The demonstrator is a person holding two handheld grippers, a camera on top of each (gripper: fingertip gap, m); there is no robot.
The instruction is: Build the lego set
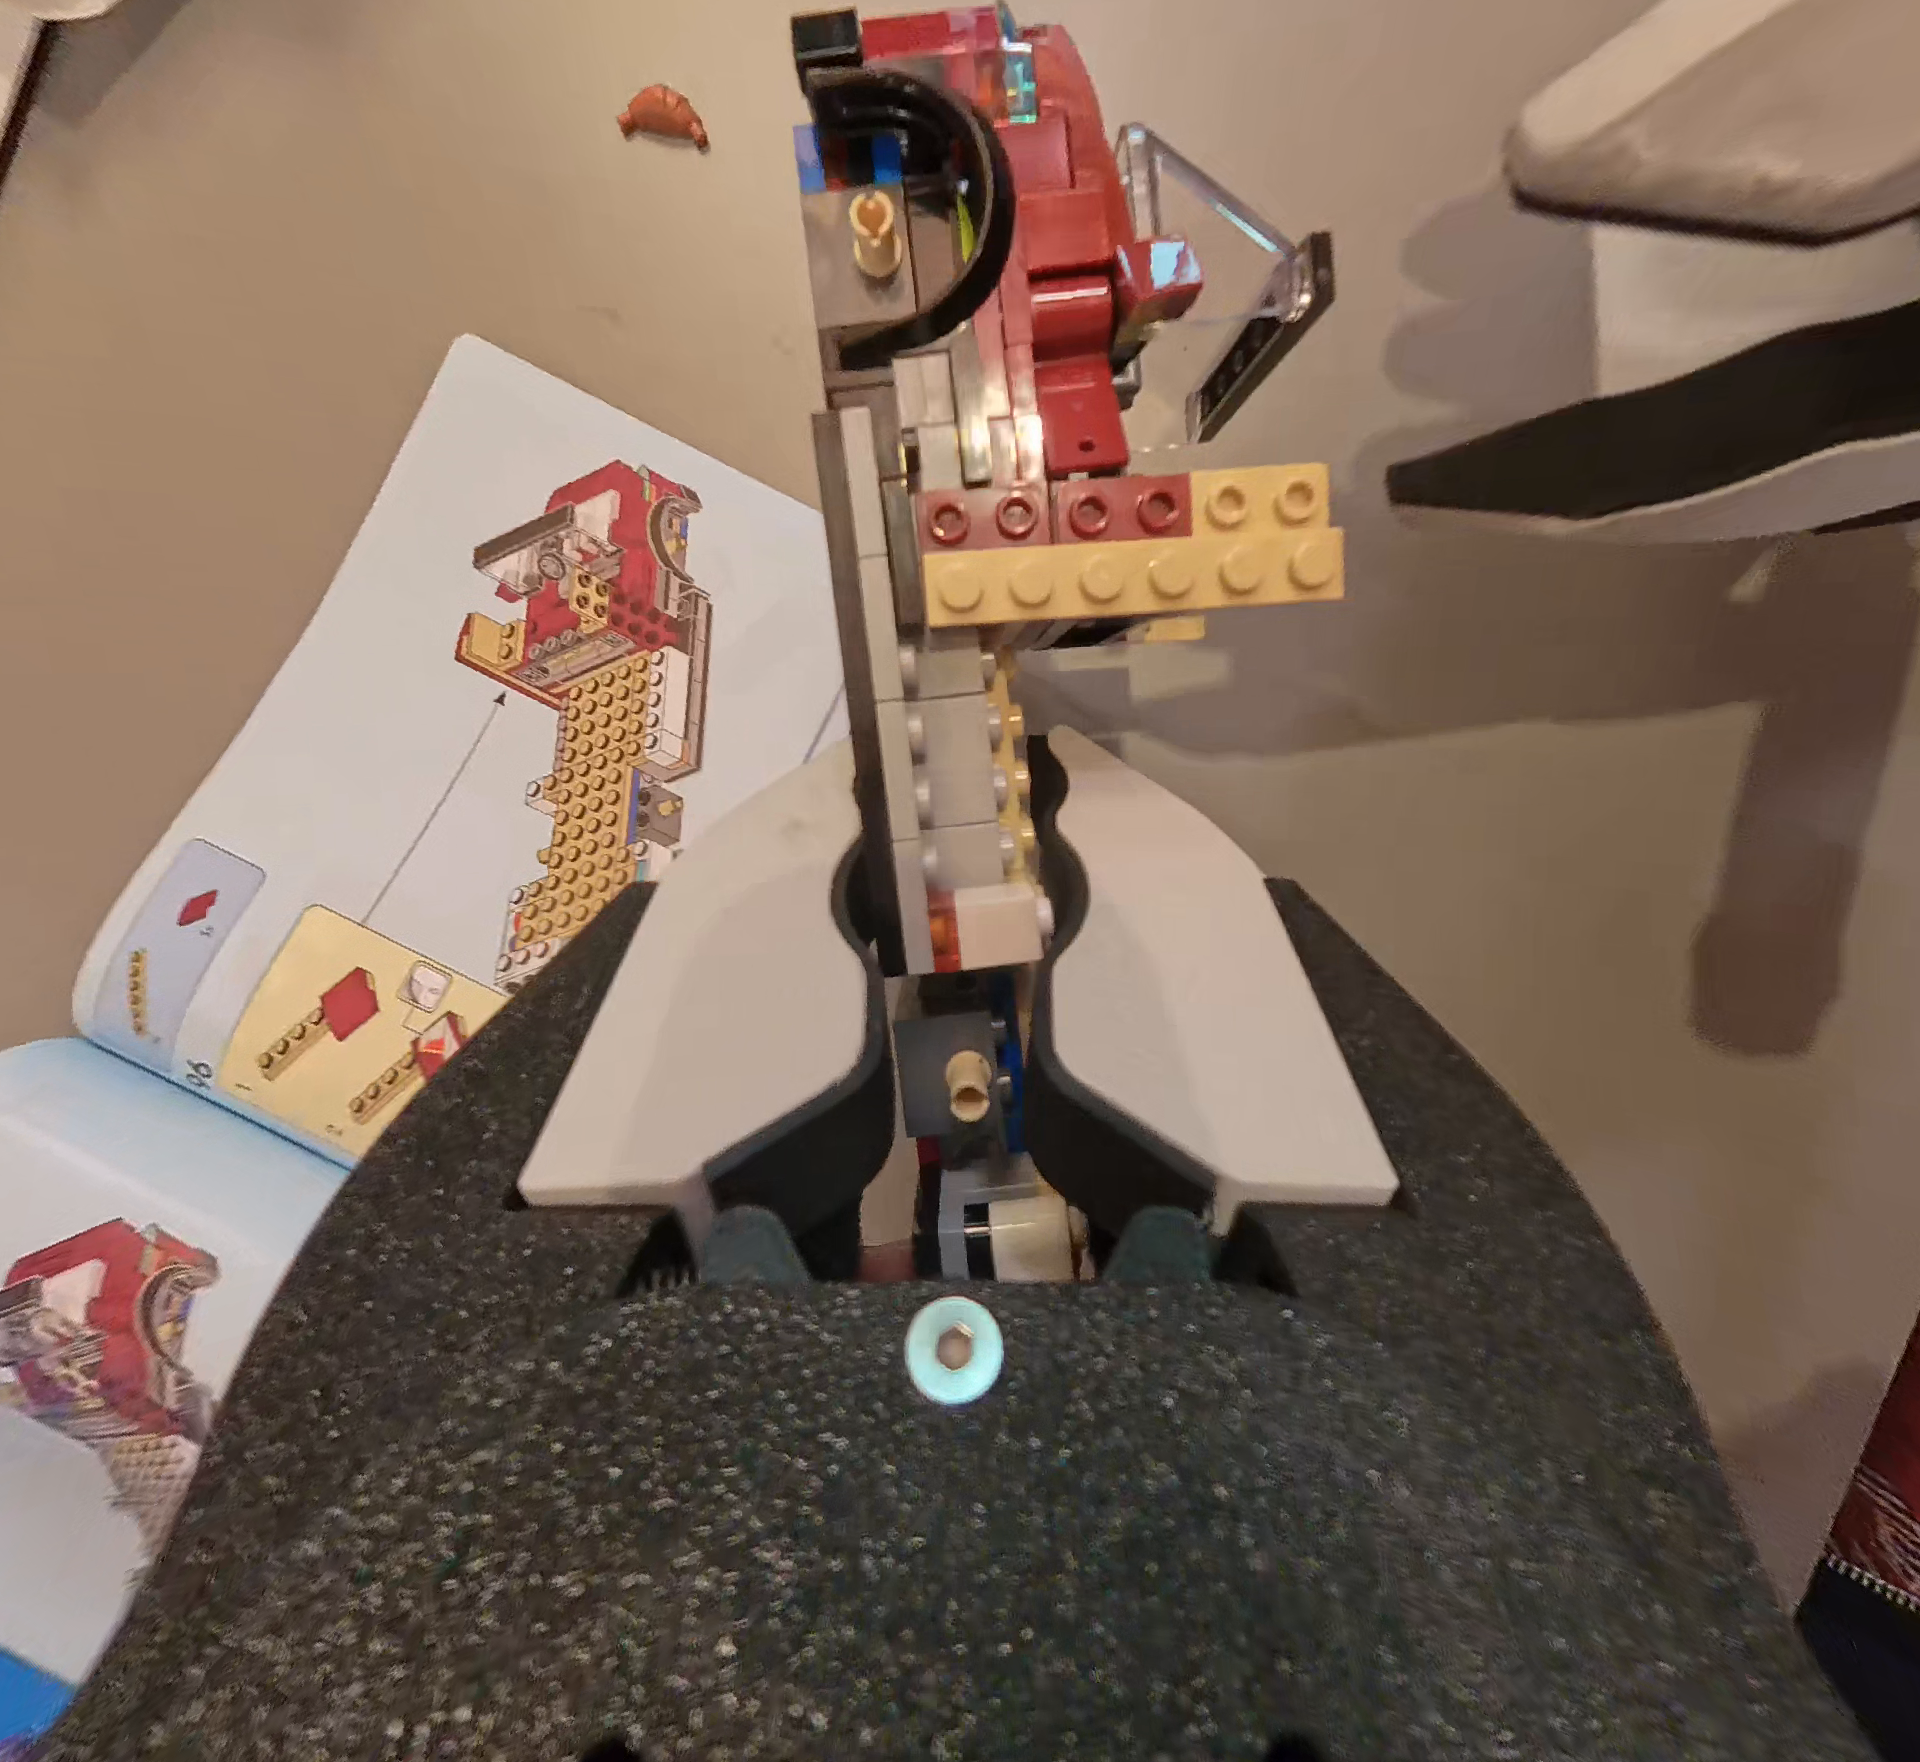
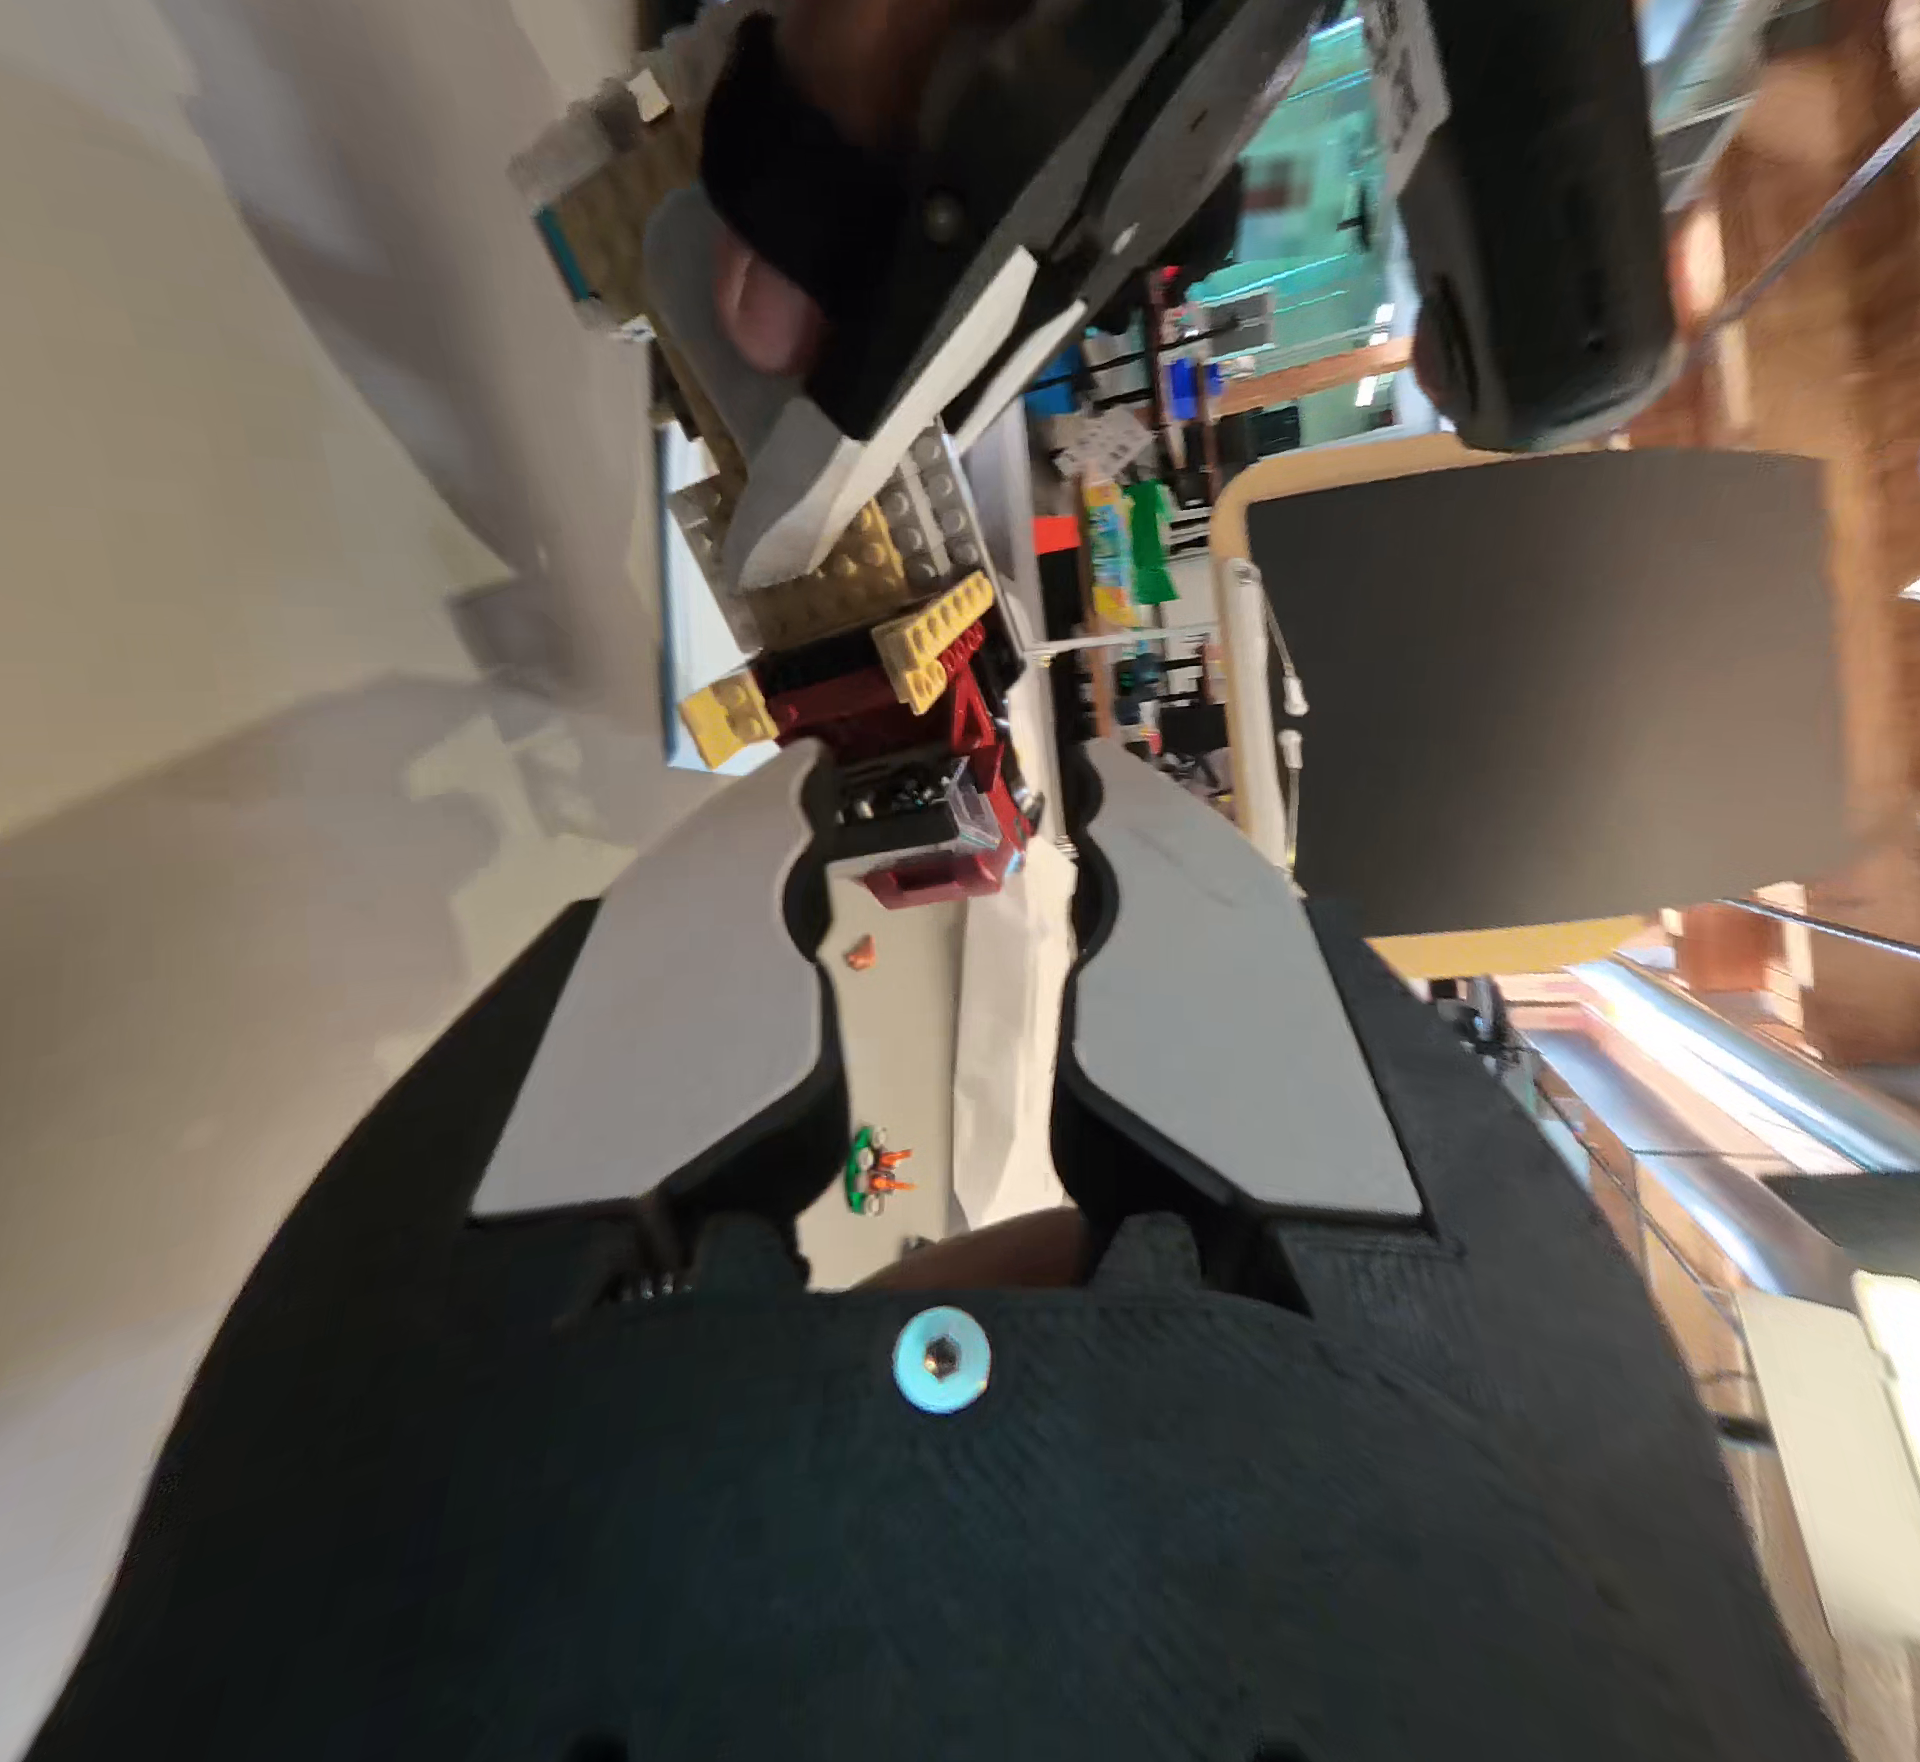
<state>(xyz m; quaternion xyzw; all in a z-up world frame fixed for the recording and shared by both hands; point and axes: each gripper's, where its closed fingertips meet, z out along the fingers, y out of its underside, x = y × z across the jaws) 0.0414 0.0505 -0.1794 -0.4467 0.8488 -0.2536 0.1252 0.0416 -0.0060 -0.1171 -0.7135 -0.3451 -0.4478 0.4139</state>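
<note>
The only print that can be read stands on the open building booklet (image 1: 436, 673), which lies on the table at the left. One number is printed at the lower corner of its pale blue page (image 1: 197, 1073). Two small step numbers stand in the yellow box (image 1: 343, 1016) with the part drawings, and a small count mark stands in the grey box (image 1: 197, 912) beside it. In the right wrist view, a white label (image 2: 1403, 50) with black code-like marks sits on the black casing (image 2: 1538, 154) at the top, too blurred to read. The coloured packages (image 2: 1132, 538) far behind are also too blurred.
</note>
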